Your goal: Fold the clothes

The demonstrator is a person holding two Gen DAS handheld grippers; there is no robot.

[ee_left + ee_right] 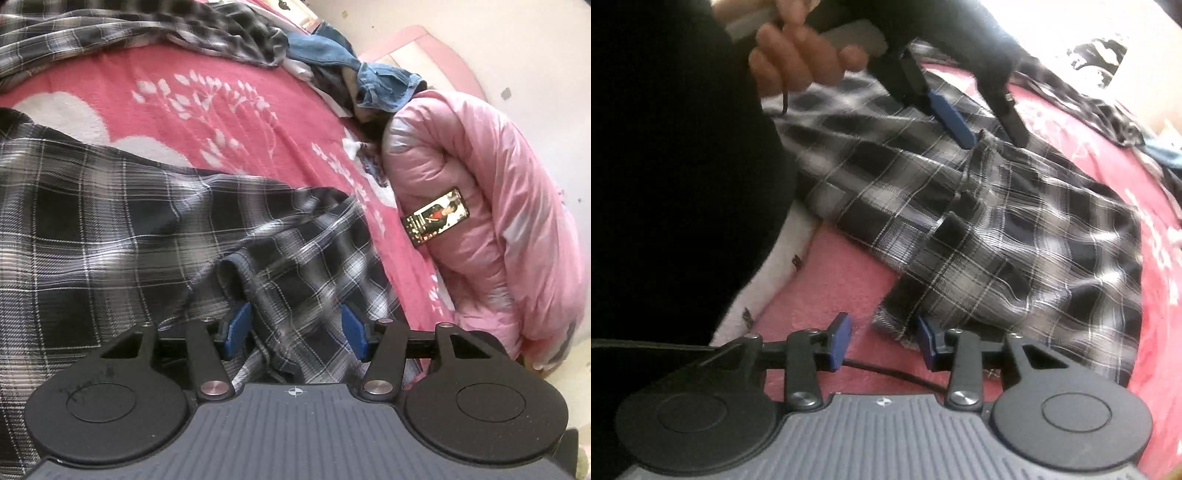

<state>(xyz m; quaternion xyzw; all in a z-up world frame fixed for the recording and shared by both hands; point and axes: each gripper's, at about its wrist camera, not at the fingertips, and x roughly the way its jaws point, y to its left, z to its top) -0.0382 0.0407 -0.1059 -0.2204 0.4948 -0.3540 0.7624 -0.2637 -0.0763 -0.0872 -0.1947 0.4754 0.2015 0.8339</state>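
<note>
Both tools gape: left tool [295, 326] straddles the plaid shirt [110, 229], right tool [884, 339] apparently holding nothing.

Shirt [110, 229] on blanket [229, 110]; quilt [480, 206] right.

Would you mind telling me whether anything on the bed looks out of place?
Yes: a rectangular phone with a lit screen lies propped on the bunched pink quilted duvet, tilted, where it might slide off. Nearby, blue denim clothing sits crumpled, unfolded.
</note>
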